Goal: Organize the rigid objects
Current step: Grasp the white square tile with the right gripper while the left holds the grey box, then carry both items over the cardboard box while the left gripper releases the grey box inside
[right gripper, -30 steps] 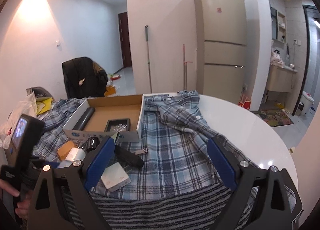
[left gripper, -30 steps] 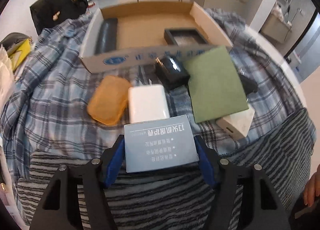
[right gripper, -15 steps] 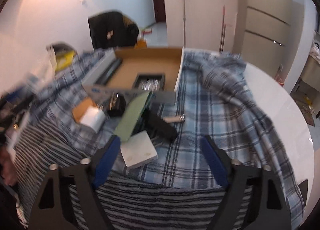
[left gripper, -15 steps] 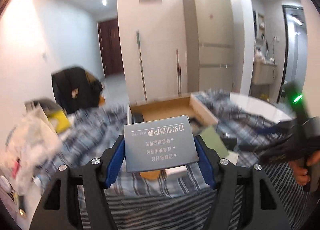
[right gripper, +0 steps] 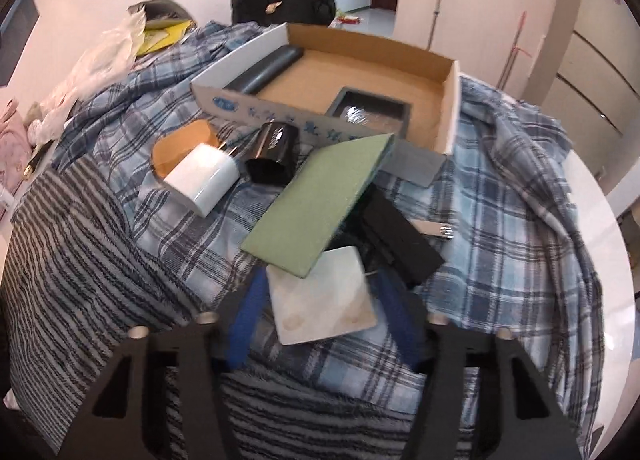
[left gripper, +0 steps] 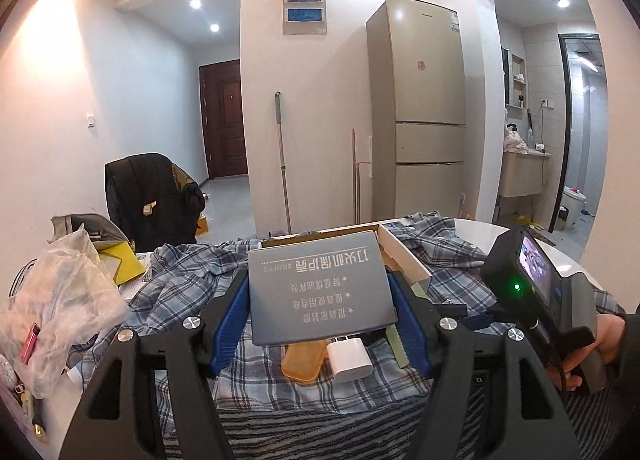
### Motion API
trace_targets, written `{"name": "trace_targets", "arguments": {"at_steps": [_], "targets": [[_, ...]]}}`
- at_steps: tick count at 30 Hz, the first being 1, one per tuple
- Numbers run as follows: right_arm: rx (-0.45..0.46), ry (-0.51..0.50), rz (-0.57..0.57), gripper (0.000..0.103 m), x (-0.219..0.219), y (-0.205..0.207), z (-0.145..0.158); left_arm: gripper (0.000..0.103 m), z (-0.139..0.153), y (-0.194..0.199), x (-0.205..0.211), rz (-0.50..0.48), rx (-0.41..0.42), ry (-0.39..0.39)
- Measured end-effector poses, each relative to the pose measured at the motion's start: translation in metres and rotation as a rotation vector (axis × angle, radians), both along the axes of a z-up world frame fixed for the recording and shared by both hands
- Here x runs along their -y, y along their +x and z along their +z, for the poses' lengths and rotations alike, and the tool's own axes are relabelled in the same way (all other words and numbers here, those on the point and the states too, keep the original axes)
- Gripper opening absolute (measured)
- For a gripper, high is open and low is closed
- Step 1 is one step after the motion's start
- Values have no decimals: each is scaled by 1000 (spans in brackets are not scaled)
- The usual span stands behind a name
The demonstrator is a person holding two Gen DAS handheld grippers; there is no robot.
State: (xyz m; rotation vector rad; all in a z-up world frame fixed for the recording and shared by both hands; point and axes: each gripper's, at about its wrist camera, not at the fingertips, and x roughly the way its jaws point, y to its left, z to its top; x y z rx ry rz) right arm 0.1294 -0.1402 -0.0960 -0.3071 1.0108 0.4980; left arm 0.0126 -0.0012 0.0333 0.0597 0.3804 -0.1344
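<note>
Left wrist view: the left claw (left gripper: pixel 322 312) has its blue pads pressed on both sides of a flat grey box (left gripper: pixel 320 292) with pale printed lettering, held above the worktop (left gripper: pixel 560 260) and tilted slightly downward. Beneath the box lie an orange case (left gripper: pixel 302 362) and a white charger (left gripper: pixel 350 360) on the blue plaid cloth (left gripper: pixel 192 280); past its top edge the cardboard box (left gripper: pixel 402 256) stands partly hidden. At the right edge a person's hand (left gripper: pixel 592 352) grips the handle of the other tool. In the right wrist view, the right claw (right gripper: pixel 320 310) points steeply down with a white square box (right gripper: pixel 324 300) between its blue pads; its jaws have just been closing, and whether the pads already press on the box cannot be told. A green flat box (right gripper: pixel 320 196) leans over the white one's far corner, a black bar (right gripper: pixel 400 236) lies just to its right, and a black adapter (right gripper: pixel 274 154) sits beside the charger (right gripper: pixel 204 176). The cardboard box (right gripper: pixel 450 100) holds a dark cylinder (right gripper: pixel 266 70) along its left wall and a small black tray (right gripper: pixel 370 110) near the front.
</note>
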Motion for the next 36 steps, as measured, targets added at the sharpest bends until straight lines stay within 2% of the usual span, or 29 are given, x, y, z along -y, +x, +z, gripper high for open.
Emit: {"name": "trace_targets", "arguments": {"at_steps": [7,10,12,14,20,26,29,32,36], "targets": [[-28,18,-23,50,6,-4,1,69,-5,4,-2,-2,-17,-3],[-8,-18,-1,51,1,-8,0,69,-8,6,-2,0,-24,-1],[-9,-51,35,59,-6,-8,-2,69,-9,10,-1,3,-48,-5],[24,-96,-8,53,-8,-7,-4,69,-10,11,-2,10,-66,-9],[43,27,-86,52,13,-11,4,69,-6,5,-7,64,-24,44],[158,88,-146,52,31,-31,38,69,0,-3,-7,84,7,-6],[246,112,-163,52,33,-44,63,69,11,-7,-4,87,35,-18],[346,159,-188,52,33,-57,95,69,29,-13,-3,97,94,-32],[501,242,-217,52,32,-64,152,69,60,-22,-4,99,207,-69]]}}
